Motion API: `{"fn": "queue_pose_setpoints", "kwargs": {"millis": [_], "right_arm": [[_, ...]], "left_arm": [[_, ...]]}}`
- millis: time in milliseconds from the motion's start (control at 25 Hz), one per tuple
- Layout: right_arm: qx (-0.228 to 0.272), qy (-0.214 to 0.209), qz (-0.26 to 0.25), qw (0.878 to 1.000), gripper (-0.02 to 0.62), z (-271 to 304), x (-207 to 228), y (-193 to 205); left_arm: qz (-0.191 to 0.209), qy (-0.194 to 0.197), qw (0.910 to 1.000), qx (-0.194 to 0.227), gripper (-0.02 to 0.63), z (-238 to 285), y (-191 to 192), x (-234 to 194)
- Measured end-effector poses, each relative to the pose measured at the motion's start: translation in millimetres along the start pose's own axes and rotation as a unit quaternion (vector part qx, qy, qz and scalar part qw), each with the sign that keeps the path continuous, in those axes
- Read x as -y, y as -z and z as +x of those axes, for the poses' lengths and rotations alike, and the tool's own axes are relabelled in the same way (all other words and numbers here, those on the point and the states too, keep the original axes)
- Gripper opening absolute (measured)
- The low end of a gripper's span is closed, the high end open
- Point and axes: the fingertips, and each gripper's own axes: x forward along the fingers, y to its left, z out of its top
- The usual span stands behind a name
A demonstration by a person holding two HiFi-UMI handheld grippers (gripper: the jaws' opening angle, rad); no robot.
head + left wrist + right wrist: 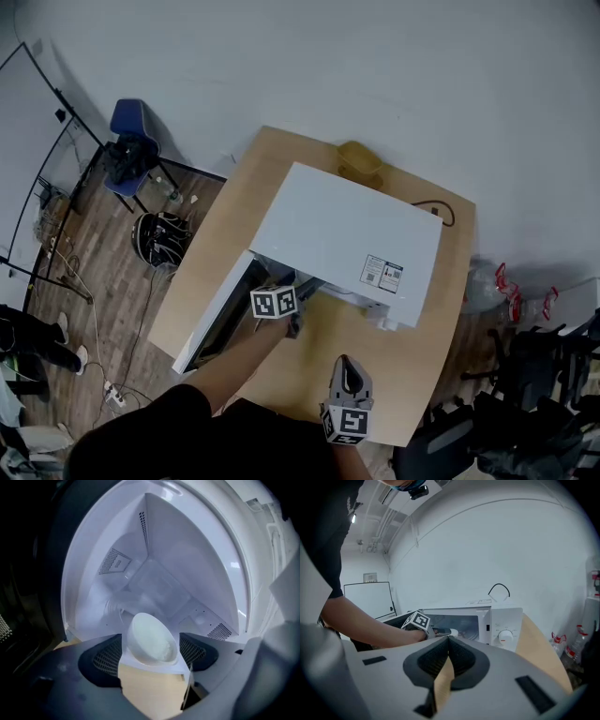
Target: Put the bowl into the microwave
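A white bowl (151,641) rests tilted on the front lip of the white microwave (347,234) cavity (187,564). My left gripper (151,637) straddles it with jaws wide open; narrow gaps show between the bowl and each pad (105,656). In the head view the left gripper (292,323) reaches into the microwave's mouth, beside the swung-open door (211,314). My right gripper (345,367) hovers over the table in front of the microwave, shut with nothing held (449,641). From there I see the left gripper's marker cube (417,619) at the opening.
The microwave stands on a wooden table (281,159); its control panel and knob (505,637) are on the right of its front. A yellow object (360,159) and a black cable (441,211) lie behind it. A blue chair (131,141) stands on the floor to the left.
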Motion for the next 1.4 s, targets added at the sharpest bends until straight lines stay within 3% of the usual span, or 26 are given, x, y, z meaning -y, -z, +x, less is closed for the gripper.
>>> {"fn": "queue_pose_setpoints", "kwargs": {"millis": [280,560,920,1400], "right_arm": [[0.032,0.039,0.0,0.999,0.06,2.8,29.0,-28.6],[0.044,0.064,0.008,0.997,0.06,-13.1,40.7,-33.0],[0.028,0.052,0.009,0.998,0.06,-21.1,22.6,-18.4],[0.019,0.041,0.007,0.999,0.06,-12.8,36.4,-15.8]], "left_arm": [[0.095,-0.032,0.9949,0.015,0.354,-26.6,9.2,-5.8],[0.123,-0.023,0.9918,-0.026,0.353,-37.2,34.2,-4.3],[0.193,-0.014,0.9808,-0.024,0.353,-19.9,28.5,8.3],[0.211,-0.042,0.9762,-0.025,0.353,-0.1,13.9,1.3]]}}
